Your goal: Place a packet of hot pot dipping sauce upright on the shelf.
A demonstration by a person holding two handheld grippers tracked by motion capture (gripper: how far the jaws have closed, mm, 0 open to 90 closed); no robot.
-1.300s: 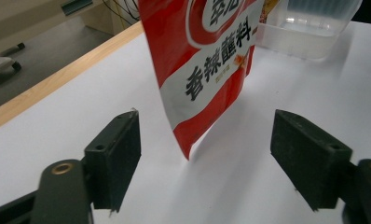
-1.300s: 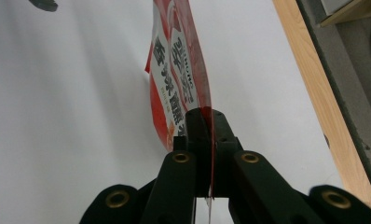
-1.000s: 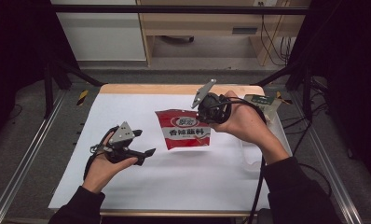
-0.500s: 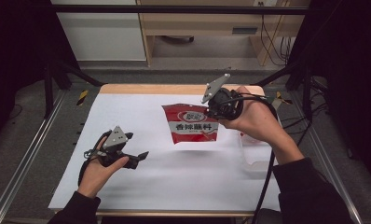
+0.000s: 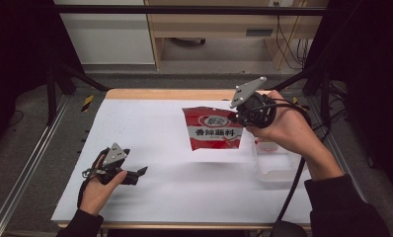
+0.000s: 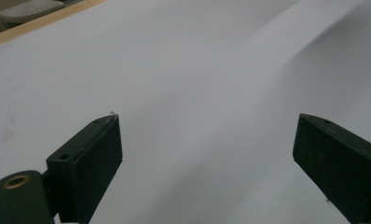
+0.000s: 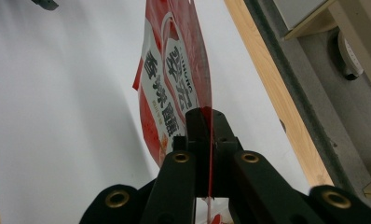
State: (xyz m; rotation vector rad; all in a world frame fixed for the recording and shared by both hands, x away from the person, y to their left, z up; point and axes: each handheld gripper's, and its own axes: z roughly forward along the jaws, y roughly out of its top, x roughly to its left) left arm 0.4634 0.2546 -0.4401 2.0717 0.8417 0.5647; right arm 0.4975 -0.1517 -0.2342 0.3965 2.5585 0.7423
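High view: a red sauce packet (image 5: 215, 132) is held lifted above the middle-right of the white table (image 5: 150, 128), pinched at its right edge by the right gripper (image 5: 245, 116). In the right gripper view the jaws are seen fully closed on the thin edge of the packet (image 7: 174, 79), which hangs away from them, printed face to the left. The left gripper (image 5: 137, 173) is held low over the near left part of the table, well apart from the packet; its jaws have just been opening and are seen spread wide in the left gripper view (image 6: 207, 154), with nothing between them. A clear plastic container (image 5: 278, 160) is noted below the right hand, and appears the likely destination. The packet is best kept pinched firmly and carried level, so that it is not swung or dropped. The surface is covered in plain white; beyond it, light wooden furniture (image 5: 219, 29) and cables (image 5: 288, 39) are noted.
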